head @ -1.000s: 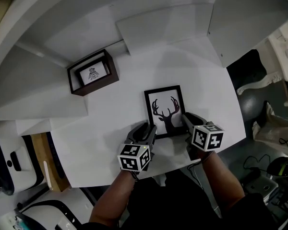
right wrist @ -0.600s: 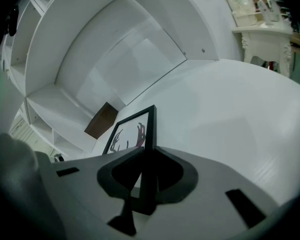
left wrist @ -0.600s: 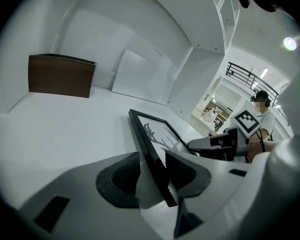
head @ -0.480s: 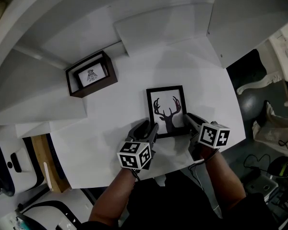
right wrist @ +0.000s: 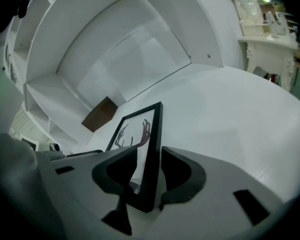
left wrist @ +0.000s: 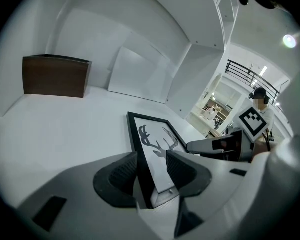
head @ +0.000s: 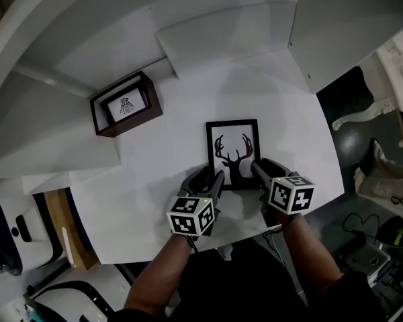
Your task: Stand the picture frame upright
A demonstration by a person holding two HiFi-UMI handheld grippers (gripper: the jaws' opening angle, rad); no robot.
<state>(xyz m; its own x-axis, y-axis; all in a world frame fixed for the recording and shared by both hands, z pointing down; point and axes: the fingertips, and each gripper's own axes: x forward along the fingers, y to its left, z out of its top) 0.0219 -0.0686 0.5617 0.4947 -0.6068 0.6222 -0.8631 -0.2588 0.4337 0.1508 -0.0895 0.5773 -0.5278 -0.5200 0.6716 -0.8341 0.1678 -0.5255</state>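
A black picture frame (head: 232,151) with a deer-head silhouette stands on its lower edge on the white table (head: 168,146), leaning back away from me. My left gripper (head: 211,178) straddles its lower left corner. In the left gripper view the frame's left edge (left wrist: 140,159) sits between the jaws, and the right pad (left wrist: 182,169) is clear of the glass. My right gripper (head: 260,169) straddles the lower right corner. Its jaws stand apart from the frame's right edge (right wrist: 152,149) on both sides. Both pairs of jaws have just been opening around the frame.
A dark brown box (head: 125,104) holding a small picture sits at the back left, also in the left gripper view (left wrist: 55,76). White shelf panels (head: 221,39) rise behind the table. The table's front edge (head: 235,237) is just below the grippers.
Both grippers stay at the frame's lower corners. The right gripper's cube shifted slightly right and back. The frame stays put, leaning back.
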